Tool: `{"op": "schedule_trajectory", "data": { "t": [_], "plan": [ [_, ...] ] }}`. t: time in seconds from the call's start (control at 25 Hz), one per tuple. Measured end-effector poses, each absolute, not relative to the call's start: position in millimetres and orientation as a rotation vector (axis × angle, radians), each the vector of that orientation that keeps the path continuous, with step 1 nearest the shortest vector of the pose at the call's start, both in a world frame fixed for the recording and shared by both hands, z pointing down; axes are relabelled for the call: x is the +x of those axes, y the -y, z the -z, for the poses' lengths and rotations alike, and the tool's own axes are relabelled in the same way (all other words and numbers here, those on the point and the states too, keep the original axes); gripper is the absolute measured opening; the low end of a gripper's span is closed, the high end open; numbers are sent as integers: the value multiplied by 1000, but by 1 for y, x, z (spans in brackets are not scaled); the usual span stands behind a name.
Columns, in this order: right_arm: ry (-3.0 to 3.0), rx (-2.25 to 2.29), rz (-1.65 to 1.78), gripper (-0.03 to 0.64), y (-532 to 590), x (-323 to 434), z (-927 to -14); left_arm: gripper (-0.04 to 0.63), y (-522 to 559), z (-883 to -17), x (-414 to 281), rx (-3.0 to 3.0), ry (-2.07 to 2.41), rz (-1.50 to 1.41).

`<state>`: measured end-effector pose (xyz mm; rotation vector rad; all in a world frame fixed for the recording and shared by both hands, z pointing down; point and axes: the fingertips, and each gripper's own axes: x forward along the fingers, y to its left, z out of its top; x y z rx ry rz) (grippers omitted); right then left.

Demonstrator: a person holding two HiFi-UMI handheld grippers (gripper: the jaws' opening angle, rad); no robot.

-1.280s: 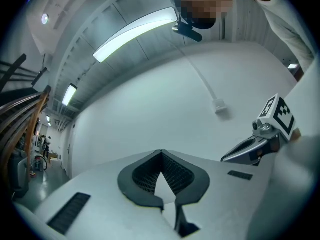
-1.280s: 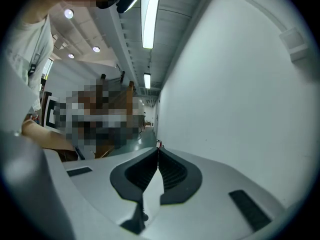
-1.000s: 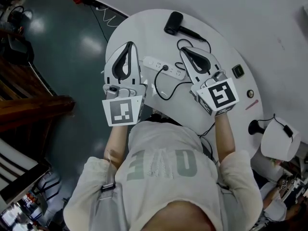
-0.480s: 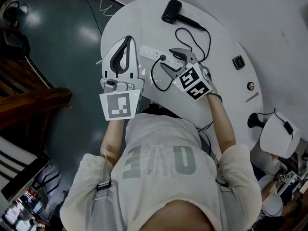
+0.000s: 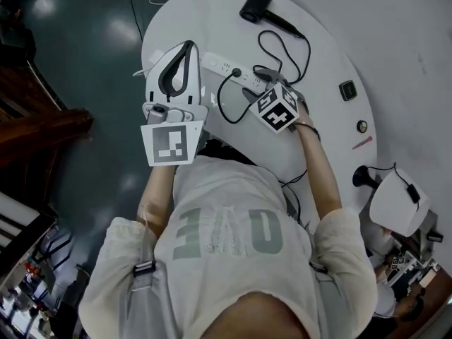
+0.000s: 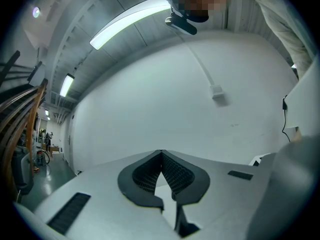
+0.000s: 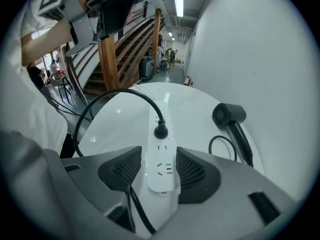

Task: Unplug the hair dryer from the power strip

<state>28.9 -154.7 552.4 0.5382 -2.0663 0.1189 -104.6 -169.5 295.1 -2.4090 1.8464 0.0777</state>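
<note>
A white power strip (image 5: pixel 215 63) lies on the round white table (image 5: pixel 325 41), with a black plug (image 5: pixel 236 71) seated in it. The plug's black cable loops back to the black hair dryer (image 5: pixel 256 4) at the far edge. My right gripper (image 5: pixel 256 82) tilts down over the strip's near end. In the right gripper view the right gripper (image 7: pixel 159 154) is open, its jaws straddling the power strip (image 7: pixel 162 173) with a gap at the left pad; the plug (image 7: pixel 160 131) and hair dryer (image 7: pixel 229 115) lie beyond. My left gripper (image 5: pixel 186 48) hovers left of the strip. It (image 6: pixel 161 156) is shut and empty.
A small dark square object (image 5: pixel 347 89), a round knob (image 5: pixel 361 126) and a red pen (image 5: pixel 361 143) lie at the table's right. A white device (image 5: pixel 392 200) stands off its right edge. Dark floor lies past the left edge, and a wooden staircase (image 7: pixel 107 59) stands beyond the table.
My right gripper has tipped downward and dropped to the strip's near end, and its jaws have spread apart. The left gripper has stayed shut and sunk slightly.
</note>
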Motion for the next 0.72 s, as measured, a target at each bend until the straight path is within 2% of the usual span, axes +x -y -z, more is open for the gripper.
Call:
{"op": "schedule_trajectory", "data": {
  "t": [0.36, 0.72],
  "plan": [
    [1937, 500, -9, 224, 158, 37, -574, 14, 168, -301, -100, -2425, -1848, -64],
    [1910, 456, -78, 236, 160, 37, -583, 14, 164, -318, -95, -2452, -1819, 8]
  ]
}}
